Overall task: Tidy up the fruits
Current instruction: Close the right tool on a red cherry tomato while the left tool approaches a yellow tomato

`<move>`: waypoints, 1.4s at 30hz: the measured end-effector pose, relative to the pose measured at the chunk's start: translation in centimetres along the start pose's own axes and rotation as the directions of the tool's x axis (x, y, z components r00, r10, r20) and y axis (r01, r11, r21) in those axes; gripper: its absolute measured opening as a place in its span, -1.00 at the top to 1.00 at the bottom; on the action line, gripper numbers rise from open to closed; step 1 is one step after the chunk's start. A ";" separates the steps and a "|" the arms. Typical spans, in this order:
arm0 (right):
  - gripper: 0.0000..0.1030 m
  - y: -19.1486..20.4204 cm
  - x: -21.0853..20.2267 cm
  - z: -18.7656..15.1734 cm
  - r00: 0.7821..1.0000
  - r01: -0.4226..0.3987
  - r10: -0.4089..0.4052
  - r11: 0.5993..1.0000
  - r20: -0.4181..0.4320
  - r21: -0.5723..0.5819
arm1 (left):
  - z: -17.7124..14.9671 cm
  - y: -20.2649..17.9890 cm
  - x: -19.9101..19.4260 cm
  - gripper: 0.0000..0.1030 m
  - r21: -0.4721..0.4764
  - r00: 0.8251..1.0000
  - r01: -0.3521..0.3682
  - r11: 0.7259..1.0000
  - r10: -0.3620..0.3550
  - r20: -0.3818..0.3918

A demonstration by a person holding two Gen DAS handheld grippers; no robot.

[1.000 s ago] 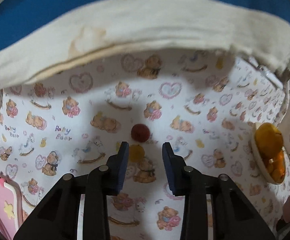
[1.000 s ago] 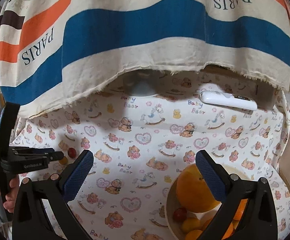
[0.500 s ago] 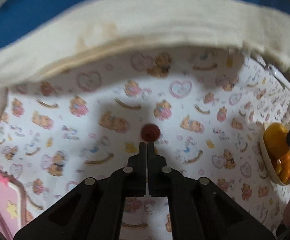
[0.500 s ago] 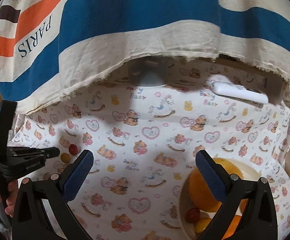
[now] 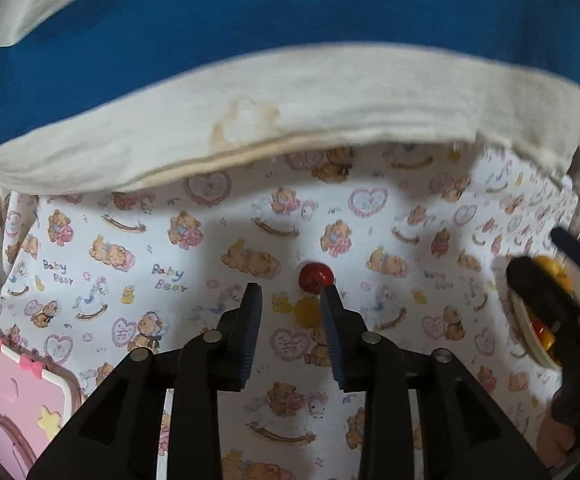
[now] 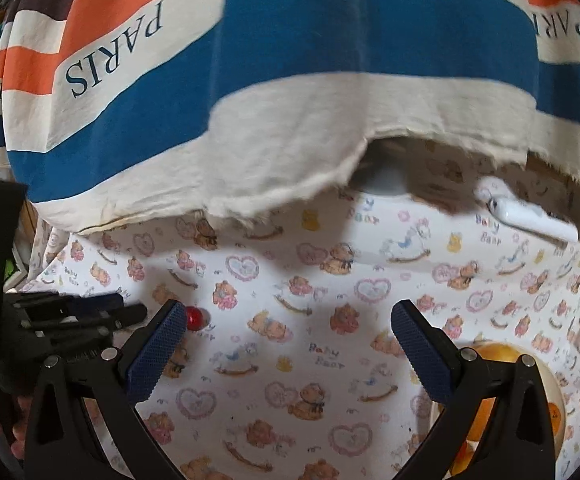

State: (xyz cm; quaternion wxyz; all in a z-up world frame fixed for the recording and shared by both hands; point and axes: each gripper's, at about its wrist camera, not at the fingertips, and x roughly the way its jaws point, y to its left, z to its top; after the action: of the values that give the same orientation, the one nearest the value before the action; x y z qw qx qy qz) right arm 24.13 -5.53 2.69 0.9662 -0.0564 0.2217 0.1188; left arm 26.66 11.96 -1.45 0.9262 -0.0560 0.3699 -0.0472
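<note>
Opening now on the left gripper (image 5: 291,294), jaws apart and gripping nothing; 1 yellow fruit (image 5: 305,311) on the cloth (image 5: 389,216) between the 2 fingers, untouched by either pad. 1 red fruit (image 5: 315,272) just beyond that yellow fruit, beside the right fingertip; touching or not, cannot tell. Spread wide on the right gripper (image 6: 286,330), nothing between its 2 blue pads (image 6: 154,354). From the right wrist view, same red fruit (image 6: 196,317) just past the left pad, with the left gripper (image 6: 90,312) close by on its far side. 1 bowl (image 6: 551,384) well right of the red fruit, at the cloth's edge, holding 1 large orange fruit (image 6: 493,354) and smaller ones, count unclear behind the finger. 1 white remote (image 6: 529,216) far behind the bowl, under 1 striped hanging cloth (image 6: 329,92) marked PARIS. 1 pink case (image 5: 14,396) well left of the yellow fruit.
</note>
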 end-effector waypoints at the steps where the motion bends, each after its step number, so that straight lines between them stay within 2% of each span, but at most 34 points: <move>1: -0.99 0.1 0.0 0.1 1.000 -0.004 0.004 1.000 0.003 0.003 | -0.1 -0.2 0.4 0.43 0.008 1.000 0.006 1.000 -0.006 -0.008; 4: -0.99 0.0 0.1 0.3 1.000 -0.014 0.014 1.000 0.005 0.026 | -0.4 -0.5 1.4 0.43 0.024 0.999 0.018 1.000 -0.017 -0.030; 7: -0.99 -0.4 0.0 0.1 1.000 -0.013 0.013 0.999 0.007 0.038 | -0.3 -1.0 2.4 0.33 0.057 0.999 0.028 0.998 -0.026 -0.031; 13: -0.99 -1.9 0.4 -0.3 1.000 0.002 -0.002 0.997 -0.008 0.072 | -0.7 -1.5 3.9 0.35 0.075 0.996 0.028 0.997 -0.021 -0.089; 15: -0.99 -2.4 0.5 -0.3 1.000 0.005 -0.004 0.996 -0.014 0.091 | -0.8 -1.5 4.2 0.58 0.073 0.995 0.028 0.997 -0.020 -0.097; 16: -0.99 -2.6 0.6 -0.3 1.000 0.006 -0.004 0.995 -0.016 0.097 | -0.9 -1.5 4.2 0.61 0.074 0.995 0.027 0.997 -0.020 -0.099; 19: -0.99 -2.8 0.6 -0.3 1.000 0.009 -0.007 0.994 -0.017 0.106 | -0.9 -1.5 3.8 0.62 0.073 0.996 0.032 0.997 -0.025 -0.086; 23: -0.99 -2.4 0.5 -0.1 1.000 0.004 -0.003 0.995 -0.015 0.096 | -0.5 -1.5 2.0 0.64 0.073 0.999 0.011 0.997 -0.009 -0.030; 27: -0.99 -1.4 0.6 0.2 1.000 -0.021 0.023 0.996 -0.019 0.083 | 0.2 -0.4 -0.7 0.64 0.040 1.000 0.012 0.999 -0.013 0.019; 30: -0.98 -0.4 1.1 0.4 0.998 -0.051 0.054 0.995 -0.035 0.080 | 0.5 0.8 -1.9 0.64 0.006 0.999 -0.015 1.000 0.015 0.029; 32: -0.89 0.2 1.7 0.7 0.996 -0.075 0.079 0.994 -0.047 0.084 | 0.6 2.0 -2.3 0.64 -0.025 0.999 -0.025 0.999 0.025 0.027; 35: -0.71 1.3 3.1 1.1 0.987 -0.119 0.128 0.988 -0.101 0.096 | 0.5 3.3 -2.3 0.64 -0.066 0.998 -0.052 0.996 0.054 0.023; 37: -0.50 1.8 4.3 1.3 0.974 -0.150 0.168 0.981 -0.155 0.120 | 0.6 4.0 -2.4 0.64 -0.077 0.998 -0.063 0.995 0.065 0.024; 38: -0.46 2.0 4.9 1.3 0.966 -0.157 0.180 0.978 -0.184 0.134 | 0.6 4.3 -2.5 0.64 -0.082 0.997 -0.067 0.994 0.069 0.026; 42: -0.31 2.5 8.0 1.0 0.923 -0.179 0.240 0.960 -0.300 0.217 | 0.6 5.1 -3.1 0.64 -0.101 0.997 -0.070 0.992 0.074 0.035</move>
State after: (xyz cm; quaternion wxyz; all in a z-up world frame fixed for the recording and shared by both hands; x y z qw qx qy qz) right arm 30.84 -1.28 -0.10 0.8993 0.0394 0.3921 0.1898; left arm 25.08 17.48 0.34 0.9304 -0.0896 0.3555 0.0056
